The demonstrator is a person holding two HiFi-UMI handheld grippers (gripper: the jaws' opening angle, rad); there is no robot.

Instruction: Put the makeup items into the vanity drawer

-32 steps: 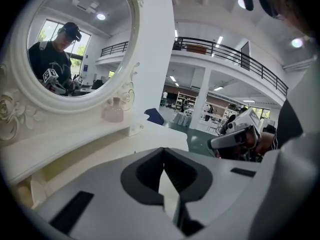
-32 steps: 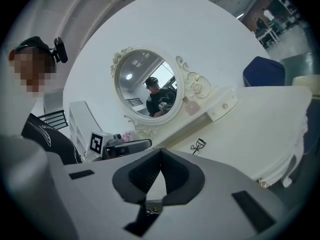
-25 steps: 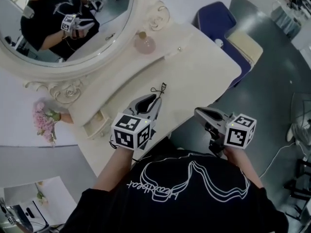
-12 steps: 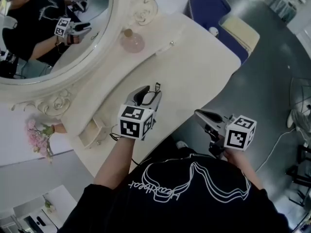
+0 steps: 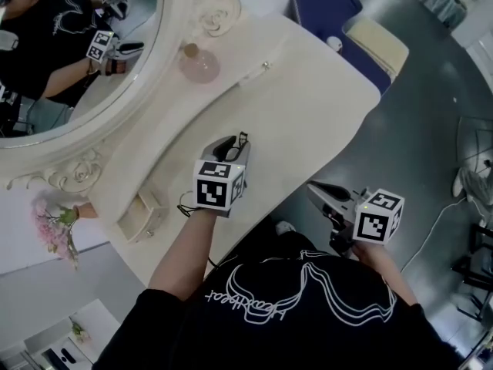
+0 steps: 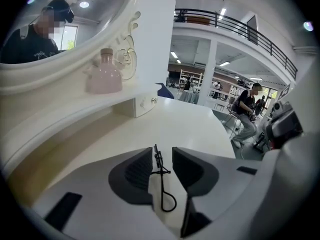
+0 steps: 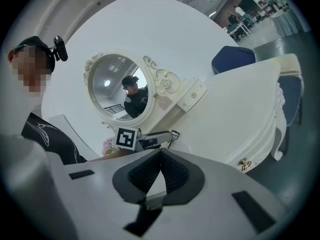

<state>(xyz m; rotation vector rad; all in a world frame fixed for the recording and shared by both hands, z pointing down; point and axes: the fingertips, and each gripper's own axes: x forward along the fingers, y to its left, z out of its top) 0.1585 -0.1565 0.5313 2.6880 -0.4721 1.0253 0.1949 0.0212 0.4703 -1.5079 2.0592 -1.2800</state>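
Well to the left of the left hand-held gripper (image 6: 162,150), at the end of the raised shelf, a small drawer (image 5: 142,213) looks pulled out, though the head view is too small and steep to show whether anything lies inside it. Ahead of that hand-held gripper, up on the shelf below the mirror (image 5: 69,45), stands a pink bottle (image 5: 199,62), untouched; it may be one more item to stow. The left hand-held gripper itself is low over the cream counter (image 5: 308,122), tilted down, with the black eyelash curler (image 6: 162,184) lying flat on the surface between its jaws. The jaws have just been closing, yet they stand apart: a gap shows on the right side of the curler, and whether the left pad already brushes it cannot be told. So the task seems to be at its start, with the first pick-up not yet made and the carry to the drawer left to do. Further right, the right hand-held gripper (image 7: 160,153) hangs off the counter's front edge with its jaws together and nothing in them. In the head view the left hand-held gripper covers most of the curler, leaving only its far end showing.
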